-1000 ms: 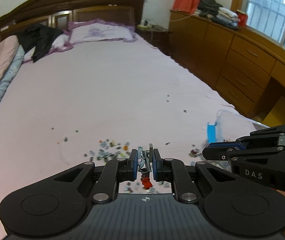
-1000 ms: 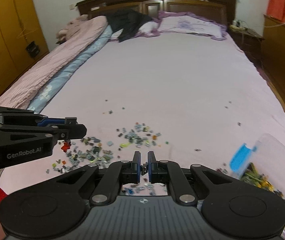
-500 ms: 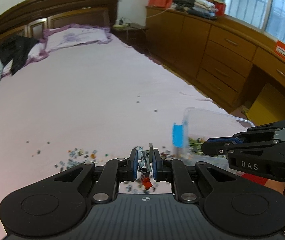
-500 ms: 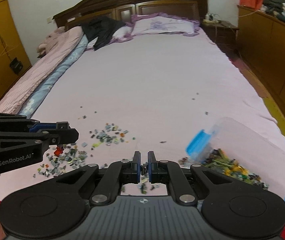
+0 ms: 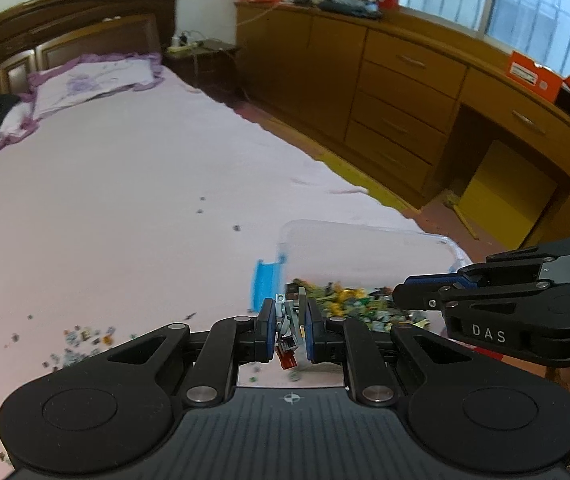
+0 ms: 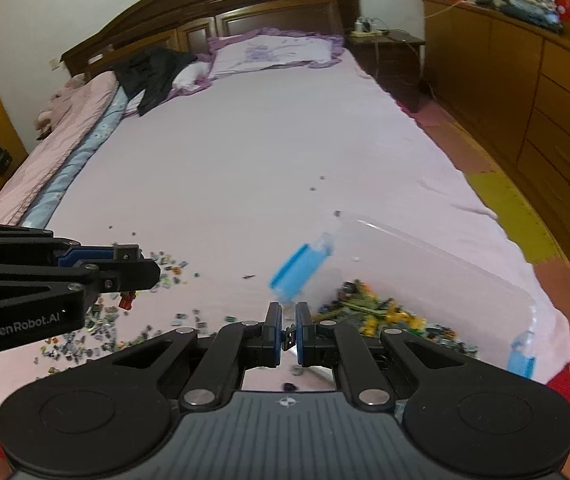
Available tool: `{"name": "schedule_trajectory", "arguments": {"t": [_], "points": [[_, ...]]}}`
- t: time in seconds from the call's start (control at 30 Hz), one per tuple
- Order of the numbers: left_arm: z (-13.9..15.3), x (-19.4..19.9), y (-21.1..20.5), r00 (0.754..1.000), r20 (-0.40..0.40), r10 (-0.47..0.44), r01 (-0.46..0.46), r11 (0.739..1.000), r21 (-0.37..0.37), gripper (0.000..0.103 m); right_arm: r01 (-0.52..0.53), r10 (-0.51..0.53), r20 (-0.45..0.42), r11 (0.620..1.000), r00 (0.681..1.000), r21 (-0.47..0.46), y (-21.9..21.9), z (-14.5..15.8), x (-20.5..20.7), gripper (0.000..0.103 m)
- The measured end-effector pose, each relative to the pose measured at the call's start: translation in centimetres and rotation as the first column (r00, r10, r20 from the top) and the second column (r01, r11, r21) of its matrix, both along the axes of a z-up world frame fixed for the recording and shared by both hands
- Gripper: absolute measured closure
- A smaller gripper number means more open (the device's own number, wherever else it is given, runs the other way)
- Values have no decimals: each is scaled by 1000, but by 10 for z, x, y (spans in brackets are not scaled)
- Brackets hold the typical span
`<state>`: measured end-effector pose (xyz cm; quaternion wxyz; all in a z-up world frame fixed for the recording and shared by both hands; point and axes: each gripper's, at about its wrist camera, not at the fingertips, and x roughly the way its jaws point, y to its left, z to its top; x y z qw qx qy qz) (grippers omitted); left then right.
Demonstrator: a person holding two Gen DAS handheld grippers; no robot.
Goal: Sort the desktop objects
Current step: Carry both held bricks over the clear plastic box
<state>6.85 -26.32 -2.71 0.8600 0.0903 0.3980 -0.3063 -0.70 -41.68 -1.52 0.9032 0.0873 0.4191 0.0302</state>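
Note:
My left gripper [image 5: 290, 314] is shut on a small grey and red toy brick piece [image 5: 287, 332] and hangs above the bed next to the clear plastic bin [image 5: 365, 240]. It also shows in the right wrist view [image 6: 141, 270], with the red piece [image 6: 126, 301] under it. My right gripper [image 6: 289, 330] is shut on a tiny dark piece [image 6: 289, 333] just left of the clear bin [image 6: 445, 264]. The bin holds a heap of small coloured bricks [image 6: 385, 316]. Many loose bricks [image 6: 97, 320] lie scattered on the pink sheet.
The bin has blue latches [image 6: 299, 266] at its ends. A folded quilt [image 6: 57, 152], black clothing [image 6: 153, 76] and a pillow [image 6: 273, 52] lie at the bed's head. Wooden drawers [image 5: 401, 112] stand to the right of the bed.
Both grippers have swung to the right, from over the scattered bricks toward the clear bin. Each has kept its piece pinched.

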Motion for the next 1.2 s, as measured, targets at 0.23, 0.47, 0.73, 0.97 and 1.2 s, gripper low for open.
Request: {"name": "schedule_trajectory", "arguments": {"t": [0.23, 0.47, 0.73, 0.97, 1.2], "points": [[-8, 7, -44, 999, -11, -44, 45, 999, 3, 87, 33, -33, -15, 999, 999, 4, -41, -14, 9, 95], [-20, 22, -87, 996, -35, -76, 76, 997, -7, 87, 61, -61, -36, 998, 997, -4, -82, -28, 23, 95], [-43, 35, -135, 988, -82, -128, 129, 991, 15, 87, 94, -93, -88, 996, 992, 8, -119, -52, 37, 95], [-55, 35, -165, 976, -104, -189, 194, 980, 40, 87, 141, -139, -108, 990, 984, 16, -146, -67, 38, 95], [-61, 33, -177, 971, -119, -209, 217, 975, 57, 82, 171, -164, -143, 985, 976, 34, -162, -80, 39, 90]]}}
